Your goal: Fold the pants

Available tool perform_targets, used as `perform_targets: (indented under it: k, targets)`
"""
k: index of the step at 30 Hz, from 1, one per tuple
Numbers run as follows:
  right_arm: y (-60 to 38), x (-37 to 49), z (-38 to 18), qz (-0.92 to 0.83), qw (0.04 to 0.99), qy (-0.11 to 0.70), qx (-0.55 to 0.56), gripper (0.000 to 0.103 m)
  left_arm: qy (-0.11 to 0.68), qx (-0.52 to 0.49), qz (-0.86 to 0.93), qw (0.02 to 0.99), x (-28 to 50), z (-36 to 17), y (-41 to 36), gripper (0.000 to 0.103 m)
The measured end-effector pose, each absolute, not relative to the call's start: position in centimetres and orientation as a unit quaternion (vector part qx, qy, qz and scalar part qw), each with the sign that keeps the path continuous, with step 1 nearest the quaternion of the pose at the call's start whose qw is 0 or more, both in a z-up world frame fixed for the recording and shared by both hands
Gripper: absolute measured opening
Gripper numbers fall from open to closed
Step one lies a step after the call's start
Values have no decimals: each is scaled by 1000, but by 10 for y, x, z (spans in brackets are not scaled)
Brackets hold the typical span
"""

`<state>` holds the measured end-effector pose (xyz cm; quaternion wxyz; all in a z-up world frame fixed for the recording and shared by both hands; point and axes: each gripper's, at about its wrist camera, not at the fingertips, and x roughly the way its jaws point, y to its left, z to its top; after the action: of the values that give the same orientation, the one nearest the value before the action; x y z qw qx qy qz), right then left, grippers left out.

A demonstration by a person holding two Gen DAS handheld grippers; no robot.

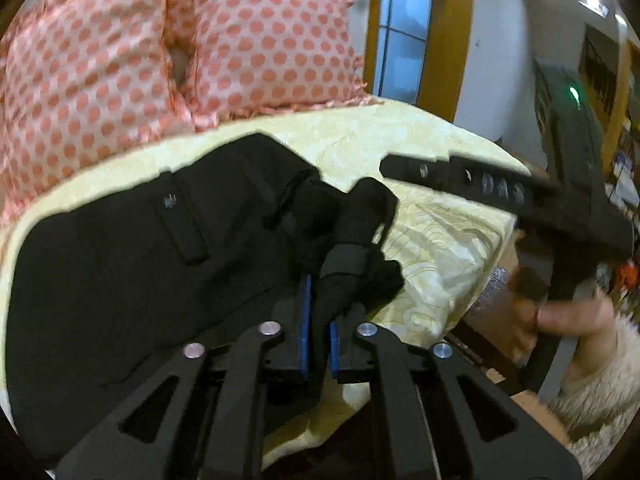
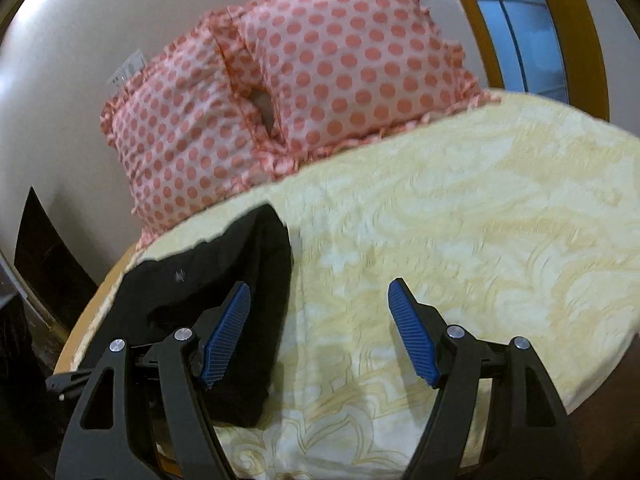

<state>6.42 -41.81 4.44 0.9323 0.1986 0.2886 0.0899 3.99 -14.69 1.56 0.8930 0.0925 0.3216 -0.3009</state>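
Black pants (image 1: 120, 260) lie folded on the left part of a yellow patterned bed sheet (image 1: 440, 248). A bunched end of the pants rises from the pile into my left gripper (image 1: 320, 300), whose blue pads are shut on that fabric. In the right wrist view the pants (image 2: 224, 256) lie at lower left, a small logo showing. My right gripper (image 2: 318, 286) is open over the sheet (image 2: 460, 220); its left finger (image 2: 226, 328) hangs above the pants' right edge and nothing is between the pads. The right gripper (image 1: 480, 188) also shows in the left wrist view, held by a hand (image 1: 560, 320).
Two pink polka-dot pillows (image 2: 192, 132) (image 2: 360, 60) lean against the wall at the head of the bed. A window (image 2: 528, 32) with a wooden frame is behind them. The bed's right edge (image 1: 492, 280) drops off to the floor. A fuzzy light sleeve (image 1: 600, 392) is at lower right.
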Motion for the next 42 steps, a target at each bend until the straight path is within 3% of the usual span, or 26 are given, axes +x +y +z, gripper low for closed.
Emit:
perform_targets:
  k: [1,3,4,8,13,20,24,26,27,28,39,42]
  targets:
    - [-419,64,53,93,936,280,194,73,318,92,-308,892,37,19,-144,18]
    - [-416,65,66,109,940,267,184,73,314,65,-348,881,27,31,-125,60]
    - [-410,65,74,124,942,258,173,73,307,49,-350,884,23,38,-114,67]
    - [-379,72,91,200,938,244,147,73,269,-6,-268,925,30,56,-60,78]
    - [-327,87,77,269,915,280,110,71,287,8,-95,953,60,39,-21,80]
    - [-316,104,29,247,888,374,105,71,376,2,-65,924,74,-8,-6,91]
    - [-320,106,39,251,886,373,108,70,357,8,-65,932,69,-13,-6,95]
    - [-332,115,53,237,893,360,129,80,351,8,-72,933,65,-14,-3,97]
    - [-339,119,58,228,895,360,133,89,349,11,-75,934,65,-15,-5,97]
    - [-344,131,60,218,894,368,136,90,346,14,-77,935,63,-16,-4,97]
    - [-347,203,26,200,845,477,139,89,332,14,-93,939,67,-14,-6,99]
    - [-345,206,22,206,842,481,129,82,328,14,-97,939,66,-15,-5,100]
